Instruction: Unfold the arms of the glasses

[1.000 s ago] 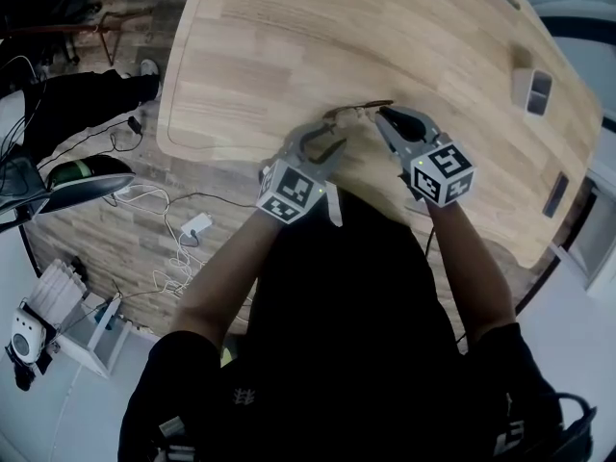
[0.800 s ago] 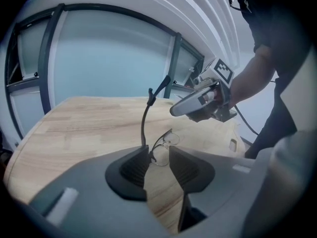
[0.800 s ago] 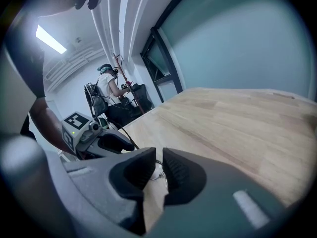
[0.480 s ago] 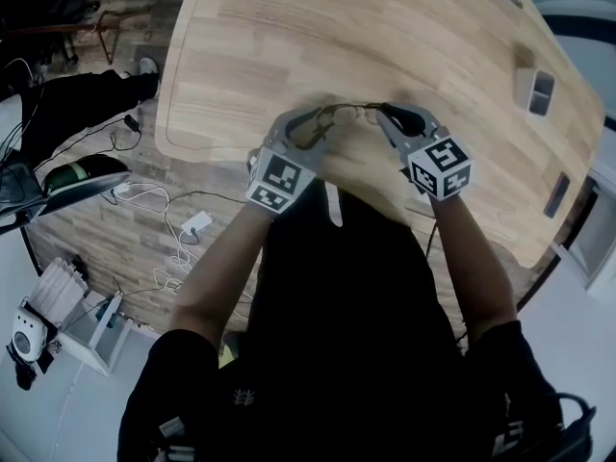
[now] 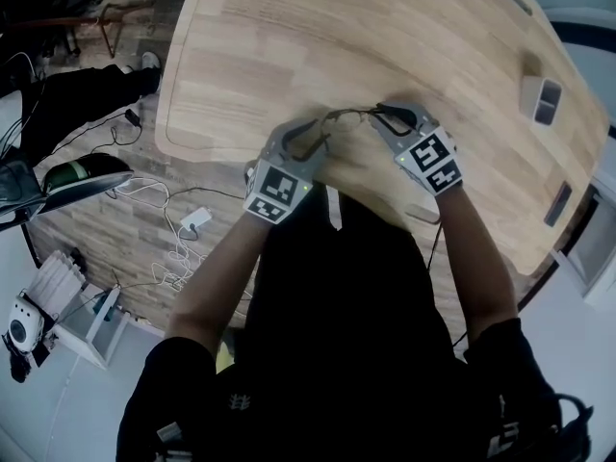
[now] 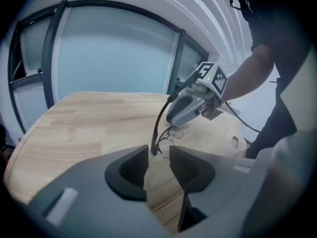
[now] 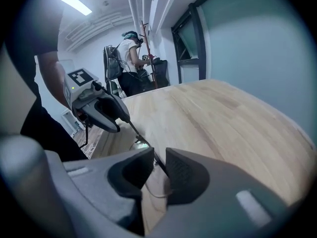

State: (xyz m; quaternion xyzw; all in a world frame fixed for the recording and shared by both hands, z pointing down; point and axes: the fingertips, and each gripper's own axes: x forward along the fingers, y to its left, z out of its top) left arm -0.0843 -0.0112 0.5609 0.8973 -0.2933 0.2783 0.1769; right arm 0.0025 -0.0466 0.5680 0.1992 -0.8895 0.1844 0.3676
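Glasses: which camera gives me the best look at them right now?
The left gripper view. There the glasses show one dark arm rising and the thin frame beside it, clear against the wood. The right gripper view shows only an arm and part of a lens. The head view shows them whole but tiny.

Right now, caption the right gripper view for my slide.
Right gripper, jaws just opened, straddles a black arm of the glasses over the wooden table; the left gripper meets its far end.
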